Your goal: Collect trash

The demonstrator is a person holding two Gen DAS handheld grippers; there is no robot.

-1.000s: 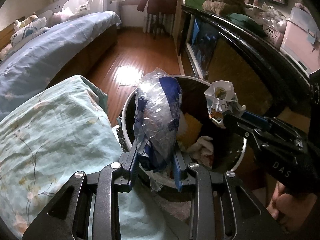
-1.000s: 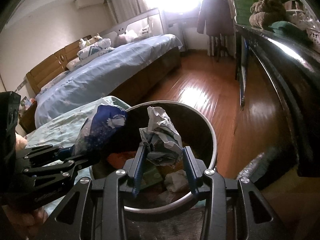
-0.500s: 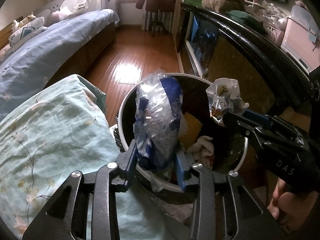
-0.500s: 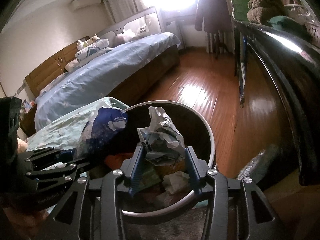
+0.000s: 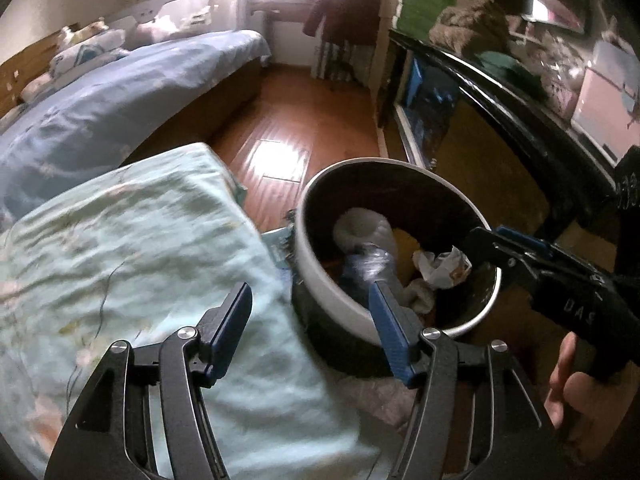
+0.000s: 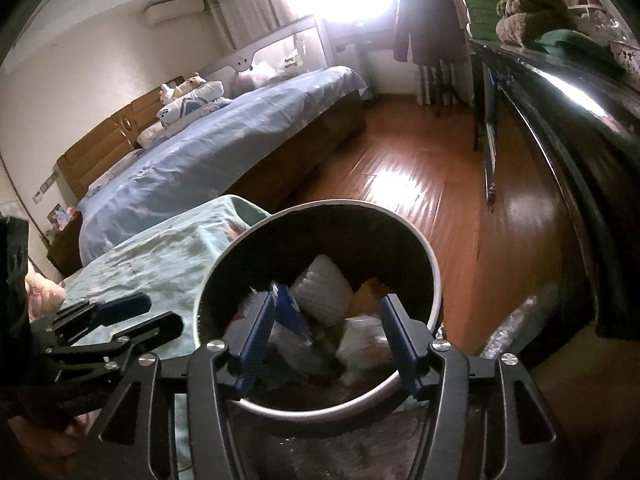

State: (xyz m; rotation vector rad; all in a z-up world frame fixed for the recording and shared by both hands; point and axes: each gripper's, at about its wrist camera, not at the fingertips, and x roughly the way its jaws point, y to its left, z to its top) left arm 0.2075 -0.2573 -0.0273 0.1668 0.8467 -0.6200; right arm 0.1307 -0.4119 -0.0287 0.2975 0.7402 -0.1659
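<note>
A round white-rimmed trash bin (image 5: pixel 320 280) (image 6: pixel 436 280) stands on the floor, holding several scraps. The blue-and-clear plastic bag (image 5: pixel 366 266) (image 6: pixel 288 314) lies inside it, blurred. The crumpled paper (image 5: pixel 440 266) (image 6: pixel 360 340) is also down in the bin, free of the pads. My left gripper (image 5: pixel 308 300) (image 6: pixel 156 314) hangs over the bin's left rim and the quilt. Its jaws are opening with nothing between them. My right gripper (image 6: pixel 328 304) (image 5: pixel 500 244) is above the bin's mouth, jaws opening, gripping nothing.
A pale green floral quilt (image 5: pixel 120 260) lies just left of the bin. Beyond it is a bed with a blue cover (image 6: pixel 200 160). A dark cabinet (image 5: pixel 500 92) runs along the right. Glossy wooden floor (image 6: pixel 400 184) stretches ahead. A hand (image 5: pixel 576 384) grips the right tool.
Both grippers have opened. The plastic bag dropped out of the left one and the paper out of the right one into the bin. The left gripper shifted left toward the quilt.
</note>
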